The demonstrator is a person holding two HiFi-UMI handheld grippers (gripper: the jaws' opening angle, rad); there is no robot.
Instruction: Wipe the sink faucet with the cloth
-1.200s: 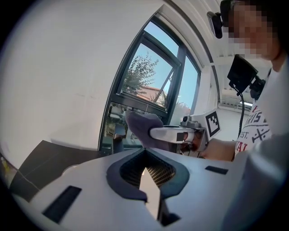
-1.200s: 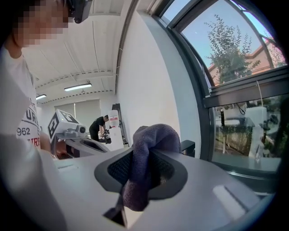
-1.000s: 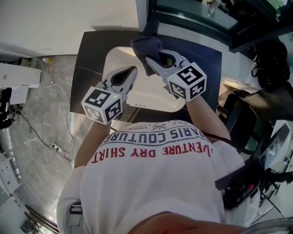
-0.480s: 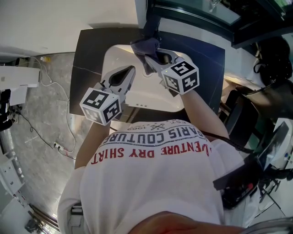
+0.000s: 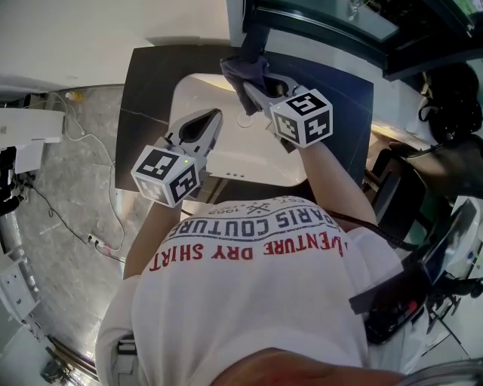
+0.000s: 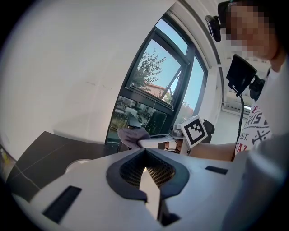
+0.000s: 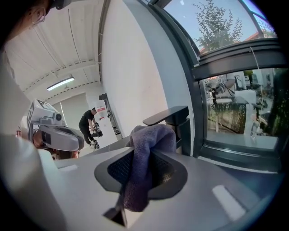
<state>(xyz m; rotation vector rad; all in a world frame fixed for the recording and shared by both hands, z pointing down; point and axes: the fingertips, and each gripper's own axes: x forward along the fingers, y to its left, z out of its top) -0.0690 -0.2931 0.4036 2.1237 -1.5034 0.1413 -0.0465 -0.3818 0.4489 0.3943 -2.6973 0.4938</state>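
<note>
A dark square faucet stands at the far edge of the white sink. My right gripper is shut on a purple-grey cloth, which is bunched right at the faucet's base. In the right gripper view the cloth drapes over the jaws, just in front of the faucet spout. My left gripper hovers over the basin's left side, shut and holding nothing. The left gripper view looks past its own jaws to the cloth and the right gripper.
The sink sits in a dark countertop against a white wall, with a dark window frame behind the faucet. White cables trail on the marble floor at left. A black chair stands at right. A person stands far off.
My right gripper has carried the cloth farther from me, up against the faucet. The left gripper has stayed where it was.
</note>
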